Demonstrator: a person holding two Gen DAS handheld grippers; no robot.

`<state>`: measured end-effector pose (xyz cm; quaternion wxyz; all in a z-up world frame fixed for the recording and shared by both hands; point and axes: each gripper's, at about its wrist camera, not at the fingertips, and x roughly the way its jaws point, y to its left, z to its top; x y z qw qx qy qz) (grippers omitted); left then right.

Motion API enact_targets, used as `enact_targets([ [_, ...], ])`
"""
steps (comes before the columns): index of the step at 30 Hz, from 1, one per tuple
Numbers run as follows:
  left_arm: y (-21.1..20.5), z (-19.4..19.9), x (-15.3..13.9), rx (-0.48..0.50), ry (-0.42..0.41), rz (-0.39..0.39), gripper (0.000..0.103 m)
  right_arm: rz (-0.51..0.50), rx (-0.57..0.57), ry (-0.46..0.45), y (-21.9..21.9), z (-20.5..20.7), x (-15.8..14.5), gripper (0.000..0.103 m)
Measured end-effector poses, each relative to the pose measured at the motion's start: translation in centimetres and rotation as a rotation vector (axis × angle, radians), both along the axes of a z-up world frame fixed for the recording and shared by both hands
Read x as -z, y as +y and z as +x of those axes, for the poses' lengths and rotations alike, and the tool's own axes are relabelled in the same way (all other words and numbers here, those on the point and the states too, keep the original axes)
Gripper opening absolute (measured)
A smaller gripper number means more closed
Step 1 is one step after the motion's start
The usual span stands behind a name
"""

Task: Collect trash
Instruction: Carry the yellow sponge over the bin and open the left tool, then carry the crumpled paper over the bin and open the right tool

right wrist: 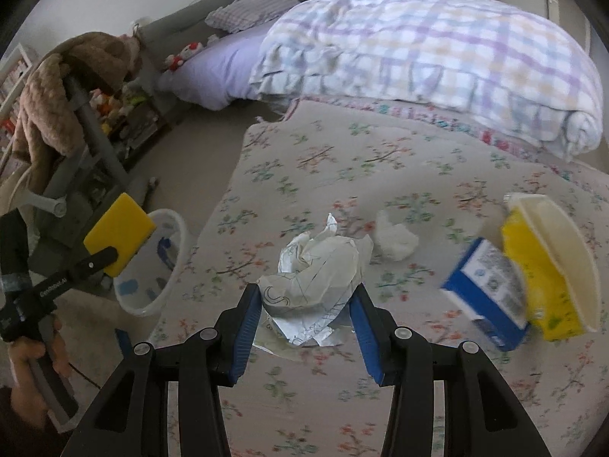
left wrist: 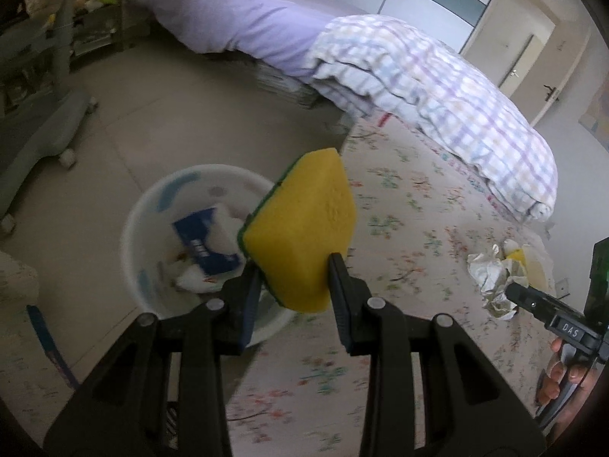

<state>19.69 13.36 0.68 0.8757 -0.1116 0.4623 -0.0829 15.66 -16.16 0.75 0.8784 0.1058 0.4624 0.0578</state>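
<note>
My left gripper is shut on a yellow sponge with a green scouring side. It hangs at the bed's edge, just right of a white bin on the floor. A blue box and white tissues lie in the bin. My right gripper is shut on a crumpled white paper with pen drawings, just above the flowered bedspread. The right wrist view also shows the left gripper, the sponge and the bin at the left.
On the bedspread lie a white tissue wad, a blue box and a yellow pack under a cream lid. A plaid duvet is piled behind. A grey wheeled chair stands on the floor left of the bin.
</note>
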Motion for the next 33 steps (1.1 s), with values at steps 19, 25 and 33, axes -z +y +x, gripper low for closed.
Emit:
enact_targets([
  [19,7.7,-0.9,2.1,-0.249,0.085,0.135,0.095,0.104,-0.125,0.036,10.4,4.3,2.7,0.049],
  [25,8.7,-1.3,2.4,-0.249,0.091,0.183,0.097,0.137,-0.152,0.044,13.7,6.1,3.3,0.051],
  [33,9.4,-1.6,2.3,-0.253,0.084,0.227,0.100,0.149,-0.182,0.053,17.3,8.0,4.2,0.052],
])
